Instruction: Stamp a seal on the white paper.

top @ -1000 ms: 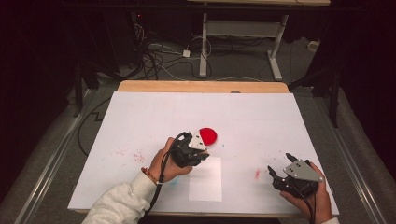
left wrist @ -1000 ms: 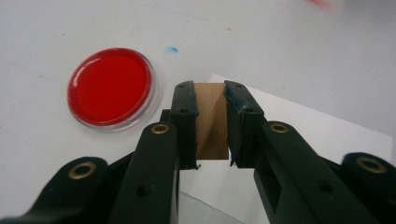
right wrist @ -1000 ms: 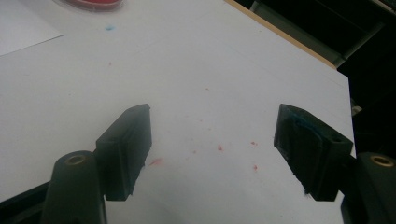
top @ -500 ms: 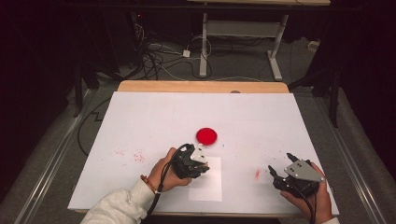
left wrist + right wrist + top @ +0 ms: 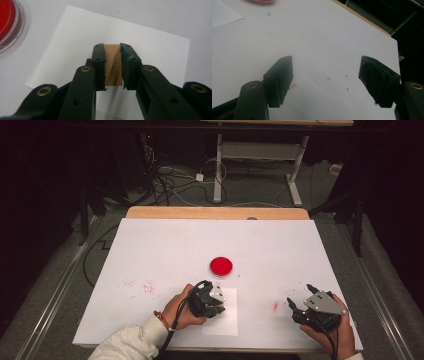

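In the left gripper view, my left gripper [image 5: 113, 48] is shut on a small brown wooden block [image 5: 113, 67] held upright between the pads. It hovers low over a white paper sheet [image 5: 152, 45]. From the high view, that gripper [image 5: 218, 303] sits on the sheet [image 5: 226, 320] just nearer than a round red dish [image 5: 221, 266]. The dish's clear rim [image 5: 17, 27] lies at the left gripper view's top left. My right gripper [image 5: 300, 295] rests at the table's near right, open with nothing between its fingers [image 5: 325, 62].
The white table top [image 5: 165, 245] carries faint red specks [image 5: 145, 287] at the left and a red smear [image 5: 275, 306] by the right gripper. A wooden strip [image 5: 215, 212] edges the far side. Cables and a desk frame [image 5: 220, 165] stand on the floor beyond.
My left hand has drawn back from beside the red dish toward the near edge and sunk over the paper sheet, leaving the dish fully uncovered. The right gripper has stayed put.
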`<state>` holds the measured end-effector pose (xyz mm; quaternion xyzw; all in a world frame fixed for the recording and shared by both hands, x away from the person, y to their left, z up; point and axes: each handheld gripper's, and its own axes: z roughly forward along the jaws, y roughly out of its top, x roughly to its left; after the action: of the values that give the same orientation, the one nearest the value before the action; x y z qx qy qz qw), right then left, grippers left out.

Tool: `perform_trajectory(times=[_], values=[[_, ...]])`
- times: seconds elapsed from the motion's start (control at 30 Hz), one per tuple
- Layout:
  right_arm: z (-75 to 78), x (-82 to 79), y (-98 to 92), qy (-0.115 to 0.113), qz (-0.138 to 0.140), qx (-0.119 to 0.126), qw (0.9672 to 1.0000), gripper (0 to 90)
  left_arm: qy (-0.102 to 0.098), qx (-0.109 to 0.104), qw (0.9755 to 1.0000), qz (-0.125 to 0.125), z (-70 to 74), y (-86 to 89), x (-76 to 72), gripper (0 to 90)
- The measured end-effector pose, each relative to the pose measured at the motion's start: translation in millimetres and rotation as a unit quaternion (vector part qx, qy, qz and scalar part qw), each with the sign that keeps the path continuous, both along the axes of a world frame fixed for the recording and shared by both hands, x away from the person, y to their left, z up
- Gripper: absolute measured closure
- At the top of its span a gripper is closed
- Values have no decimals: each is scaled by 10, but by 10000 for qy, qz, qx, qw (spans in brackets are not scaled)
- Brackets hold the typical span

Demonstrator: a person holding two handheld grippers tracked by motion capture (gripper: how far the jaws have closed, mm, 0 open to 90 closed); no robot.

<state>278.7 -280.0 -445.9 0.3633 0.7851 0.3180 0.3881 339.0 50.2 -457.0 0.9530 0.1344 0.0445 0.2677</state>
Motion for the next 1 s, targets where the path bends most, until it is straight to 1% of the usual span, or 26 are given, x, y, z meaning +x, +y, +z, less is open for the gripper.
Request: perform_trajectory(times=[0.1, 0.23, 0.33, 0.6, 0.73, 0.9, 1.0], values=[[-2, 2, 0, -3, 9, -8, 10000, 280, 68, -30, 10000, 30, -9, 5, 13, 739], [2, -2, 5, -9, 4, -11, 10000, 279, 23, 0, 10000, 47, -15, -3, 0, 739], [3, -3, 9, -23, 1, -7, 10000, 278, 92, -88, 9999, 88, -27, 15, 10, 739], [4, -4, 12, -18, 24, -13, 10000, 278, 89, -184, 9997, 100, -47, 37, 8, 739], [6, -6, 14, -19, 27, -21, 10000, 277, 69, -194, 9997, 101, -51, 42, 3, 739], [-2, -5, 15, 4, 12, -23, 10000, 277, 106, -224, 9997, 80, -54, 49, 13, 739], [1, -6, 12, -17, 22, -28, 10000, 278, 79, -180, 9998, 58, -51, 46, 13, 739]])
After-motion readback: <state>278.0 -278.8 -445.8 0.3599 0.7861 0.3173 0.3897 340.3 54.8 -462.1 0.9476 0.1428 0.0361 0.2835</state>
